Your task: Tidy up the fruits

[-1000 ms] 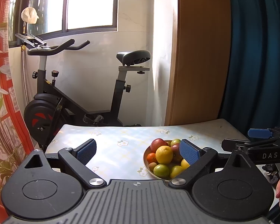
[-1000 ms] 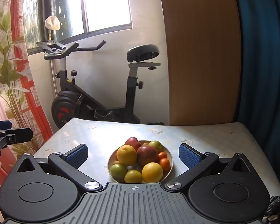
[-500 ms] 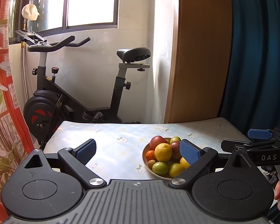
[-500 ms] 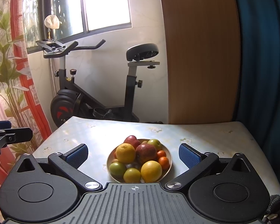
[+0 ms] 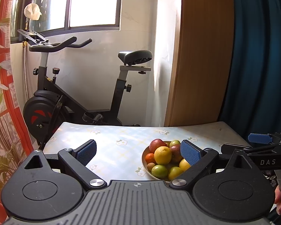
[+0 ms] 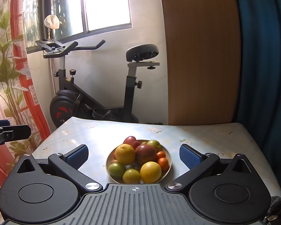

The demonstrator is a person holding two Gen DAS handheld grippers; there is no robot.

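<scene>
Both tongs are hovering above the near edge of the counter (image 6: 206, 135), which is wearing a pale cloth with small flower prints. The landmark is the bowl (image 6: 167, 154) of fruit, which is sitting on the counter toward its near side.

Left tongs (image 5: 138, 152): the jaws are standing spread wide and are gripping nothing. In the left wrist view the bowl (image 5: 144, 164) is lying right of the centre line, and the right blue pad (image 5: 190, 154) is overlapping the bowl's right part in the picture. Whether it is touching any fruit cannot be told.

Right tongs (image 6: 134, 154): the jaws are standing spread wide and are gripping nothing. In the right wrist view the bowl is sitting centred between the two blue pads, apart from both.

Bowl contents, in the right wrist view:
- An orange (image 6: 125, 153) is resting at the left.
- A second orange (image 6: 150, 172) is resting at the front.
- A red apple (image 6: 145, 151) is lying in the middle.
- A second red apple (image 6: 131, 141) is lying at the back.
- Green fruits are sitting at the front left and the back right.
- Two small tangerines (image 6: 163, 161) are lying along the right rim.

Behind the bowl, past the far edge of the counter, an exercise bike (image 6: 95, 97) is standing against the wall.
</scene>
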